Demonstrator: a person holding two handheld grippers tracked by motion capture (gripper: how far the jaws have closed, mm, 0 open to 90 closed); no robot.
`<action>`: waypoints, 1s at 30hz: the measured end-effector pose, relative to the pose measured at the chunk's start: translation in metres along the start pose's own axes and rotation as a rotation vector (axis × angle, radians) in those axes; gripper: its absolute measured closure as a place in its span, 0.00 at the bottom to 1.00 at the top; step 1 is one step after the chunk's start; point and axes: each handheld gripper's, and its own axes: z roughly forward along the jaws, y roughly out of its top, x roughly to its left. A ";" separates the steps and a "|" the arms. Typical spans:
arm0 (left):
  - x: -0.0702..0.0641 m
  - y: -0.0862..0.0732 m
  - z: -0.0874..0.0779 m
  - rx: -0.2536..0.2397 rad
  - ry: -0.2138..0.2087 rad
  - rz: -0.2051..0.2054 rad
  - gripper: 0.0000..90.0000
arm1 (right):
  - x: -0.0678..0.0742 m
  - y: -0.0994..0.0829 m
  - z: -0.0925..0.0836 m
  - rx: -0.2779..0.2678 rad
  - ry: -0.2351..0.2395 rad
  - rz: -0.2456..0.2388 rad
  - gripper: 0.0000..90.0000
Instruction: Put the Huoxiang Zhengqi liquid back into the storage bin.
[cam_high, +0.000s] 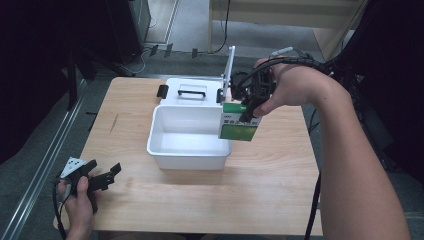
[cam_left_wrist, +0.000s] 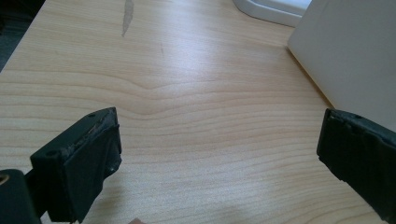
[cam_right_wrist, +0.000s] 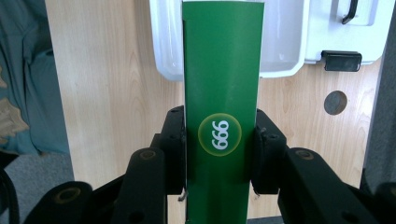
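A green and white carton (cam_high: 238, 122) hangs in the air over the right rim of the white plastic box (cam_high: 165, 150), with my right gripper (cam_high: 251, 107) shut on it. In the right gripper view the carton's green side (cam_right_wrist: 222, 70) with a round "999" mark stands between the two pads (cam_right_wrist: 175, 140), which press on both its sides. The box's open lid (cam_high: 192, 92) with a black handle lies flat behind the box. My left gripper (cam_high: 102, 177) rests low at the table's front left, held in a hand, jaws wide apart over bare wood (cam_left_wrist: 210, 135).
The wooden table (cam_high: 150, 200) has free room in front of and left of the box. A dark scratch (cam_high: 114, 122) marks the wood at the left. A black latch (cam_right_wrist: 342, 60) sits on the box edge. Cables trail behind the table at the right.
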 end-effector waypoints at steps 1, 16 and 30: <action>0.000 0.000 0.000 0.000 -0.002 0.000 0.01 | -0.001 0.003 0.001 0.003 -0.002 -0.002 0.72; 0.000 0.000 0.000 0.001 -0.003 -0.001 0.01 | -0.004 0.043 0.010 -0.025 -0.021 -0.058 0.72; 0.000 0.000 0.001 0.001 -0.006 -0.005 0.01 | -0.008 0.060 0.034 -0.003 -0.008 -0.076 0.72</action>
